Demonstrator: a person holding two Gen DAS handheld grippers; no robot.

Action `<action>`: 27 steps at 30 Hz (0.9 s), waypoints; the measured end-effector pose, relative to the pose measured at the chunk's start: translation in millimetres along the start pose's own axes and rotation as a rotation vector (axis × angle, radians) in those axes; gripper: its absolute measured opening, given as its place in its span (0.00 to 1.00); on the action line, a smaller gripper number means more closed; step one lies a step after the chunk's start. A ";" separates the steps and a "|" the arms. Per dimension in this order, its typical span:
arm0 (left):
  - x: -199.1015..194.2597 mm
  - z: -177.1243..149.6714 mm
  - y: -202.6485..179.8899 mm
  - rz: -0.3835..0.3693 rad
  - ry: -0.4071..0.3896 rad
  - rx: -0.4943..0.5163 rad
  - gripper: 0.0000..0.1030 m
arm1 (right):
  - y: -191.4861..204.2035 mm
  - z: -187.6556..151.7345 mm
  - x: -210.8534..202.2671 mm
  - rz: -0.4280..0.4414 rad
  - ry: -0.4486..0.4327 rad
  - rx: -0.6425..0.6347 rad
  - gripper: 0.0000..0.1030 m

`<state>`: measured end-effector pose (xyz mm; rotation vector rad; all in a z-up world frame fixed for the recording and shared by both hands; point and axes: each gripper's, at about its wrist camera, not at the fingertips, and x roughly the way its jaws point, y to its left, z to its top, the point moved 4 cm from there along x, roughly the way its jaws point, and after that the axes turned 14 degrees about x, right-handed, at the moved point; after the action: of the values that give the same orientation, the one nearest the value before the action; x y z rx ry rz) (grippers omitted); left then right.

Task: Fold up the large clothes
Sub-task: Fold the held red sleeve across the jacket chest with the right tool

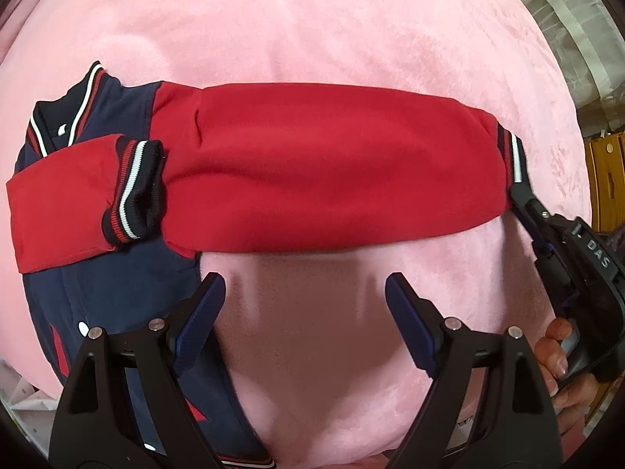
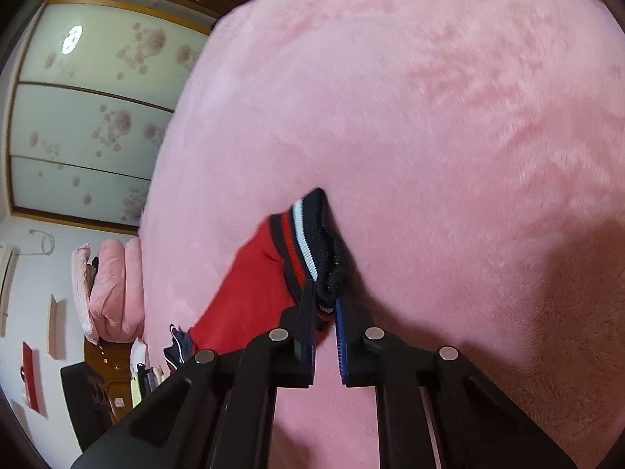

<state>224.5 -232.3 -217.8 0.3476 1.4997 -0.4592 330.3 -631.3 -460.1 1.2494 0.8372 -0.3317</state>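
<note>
Two grippers noted: your right gripper [image 2: 326, 305] is clamped on the striped cuff [image 2: 312, 242] of the jacket [image 1: 129, 273] sleeve stretched across the pink blanket [image 1: 312, 31], while your left gripper [image 1: 304, 305] hangs wide apart and empty above the blanket beside the jacket body.

Bright, even indoor light, soft shadow on the pink blanket [image 1: 312, 31] under the sleeve [image 1: 332, 164], strong fisheye bending, dark vignetted corners, slight motion blur in right view.
</note>
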 end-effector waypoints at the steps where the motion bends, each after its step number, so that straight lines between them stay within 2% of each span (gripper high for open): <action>1: 0.4 -1.1 1.0 -0.002 -0.003 -0.006 0.80 | 5.8 2.8 -5.9 0.012 -0.020 -0.022 0.08; 6: -15.3 -8.6 24.2 -0.016 -0.029 -0.046 0.80 | 37.8 11.3 -21.2 0.056 -0.089 -0.116 0.07; 11: -45.7 -27.1 64.5 -0.008 -0.086 -0.084 0.80 | 81.5 2.4 -44.4 0.107 -0.133 -0.241 0.07; 12: -53.5 -32.7 75.7 -0.004 -0.100 -0.093 0.80 | 87.5 -3.2 -47.6 0.133 -0.082 -0.252 0.07; 15: -69.8 -54.3 105.6 -0.006 -0.144 -0.123 0.80 | 117.1 -14.8 -57.3 0.152 -0.089 -0.296 0.07; 21: -100.3 -99.1 169.7 0.012 -0.194 -0.178 0.80 | 179.8 -78.3 -46.9 0.181 -0.093 -0.363 0.07; 22: -102.3 -108.7 181.3 0.013 -0.193 -0.181 0.80 | 189.6 -87.9 -41.2 0.170 -0.071 -0.352 0.07; 27: -85.1 -140.1 242.4 0.020 -0.196 -0.186 0.80 | 228.9 -161.8 1.3 0.138 -0.018 -0.392 0.07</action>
<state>221.6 53.4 -154.3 0.1657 1.3345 -0.3249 417.8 -408.9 -313.6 0.9296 0.7530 -0.0610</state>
